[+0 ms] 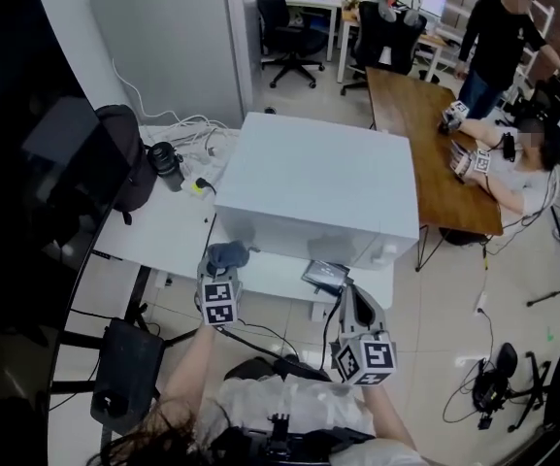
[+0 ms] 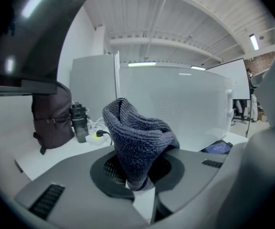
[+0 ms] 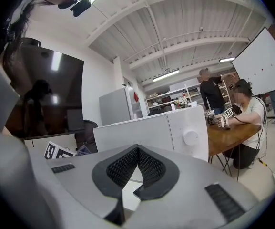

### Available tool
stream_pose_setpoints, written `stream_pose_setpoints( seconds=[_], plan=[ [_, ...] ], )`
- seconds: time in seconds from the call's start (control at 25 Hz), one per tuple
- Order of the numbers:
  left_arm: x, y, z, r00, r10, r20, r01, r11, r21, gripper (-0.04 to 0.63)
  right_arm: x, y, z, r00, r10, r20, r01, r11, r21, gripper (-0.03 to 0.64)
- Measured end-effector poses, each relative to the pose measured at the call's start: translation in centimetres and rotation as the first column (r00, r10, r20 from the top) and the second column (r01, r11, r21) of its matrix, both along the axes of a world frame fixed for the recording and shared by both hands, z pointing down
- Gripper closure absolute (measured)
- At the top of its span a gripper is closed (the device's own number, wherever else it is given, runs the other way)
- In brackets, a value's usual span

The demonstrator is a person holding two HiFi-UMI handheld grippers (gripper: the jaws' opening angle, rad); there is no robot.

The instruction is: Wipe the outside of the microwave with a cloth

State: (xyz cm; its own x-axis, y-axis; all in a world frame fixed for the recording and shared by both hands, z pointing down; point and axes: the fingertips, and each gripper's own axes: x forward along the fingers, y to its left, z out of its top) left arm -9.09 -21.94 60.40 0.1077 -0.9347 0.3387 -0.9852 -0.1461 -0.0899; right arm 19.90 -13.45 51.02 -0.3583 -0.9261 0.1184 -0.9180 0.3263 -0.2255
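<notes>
A black backpack (image 1: 129,158) slumps at 9 o'clock in the head view, on a white table (image 1: 178,231), with a dark bottle (image 1: 166,158) just beside it at its 3 o'clock. At 7 o'clock from the frame's centre, the left gripper (image 1: 223,272) is clenched on a bunched grey-blue cloth (image 1: 227,254). The cloth rises out of the pinch in a thick fold and sits close to the lower left front corner of the microwave (image 1: 309,187); whether the two touch cannot be told.

The white microwave fills the centre of the table, its top bare. A small screen device (image 1: 325,276) lies on the table at the oven's 6 o'clock. Just below it, at 5 o'clock in the frame, the right gripper (image 1: 350,299) has its jaws pressed together at the tips with nothing between them. It points toward the microwave's front, where a round dial (image 3: 191,137) shows.

At 2 o'clock, well apart, a seated person (image 1: 517,168) leans on a wooden table (image 1: 435,153), and a standing person (image 1: 493,42) is behind it.
</notes>
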Motion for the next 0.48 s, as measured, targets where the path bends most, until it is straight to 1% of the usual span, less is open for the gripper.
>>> stream_pose_setpoints(
  seconds=[0.16,0.32,0.48],
  plan=[
    [-2.6,1.5,-1.8,0.996,-0.075,0.041,0.072,0.996,0.051,0.548,-1.4,-0.7,0.5,0.998,-0.056,0.002,0.056,0.998,-0.016,0.601],
    [-5.3,1.5,-4.0,0.990,-0.141,0.029,0.137,0.985,0.102,0.548,-4.2,-1.7,0.3,0.992,-0.120,0.032,0.121,0.993,-0.017,0.601],
    [-7.5,-0.1,-6.2,0.986,-0.162,0.049,0.153,0.976,0.153,0.548,-7.0,-2.2,-0.2,0.983,-0.177,0.041,0.177,0.984,-0.006,0.601]
  ],
)
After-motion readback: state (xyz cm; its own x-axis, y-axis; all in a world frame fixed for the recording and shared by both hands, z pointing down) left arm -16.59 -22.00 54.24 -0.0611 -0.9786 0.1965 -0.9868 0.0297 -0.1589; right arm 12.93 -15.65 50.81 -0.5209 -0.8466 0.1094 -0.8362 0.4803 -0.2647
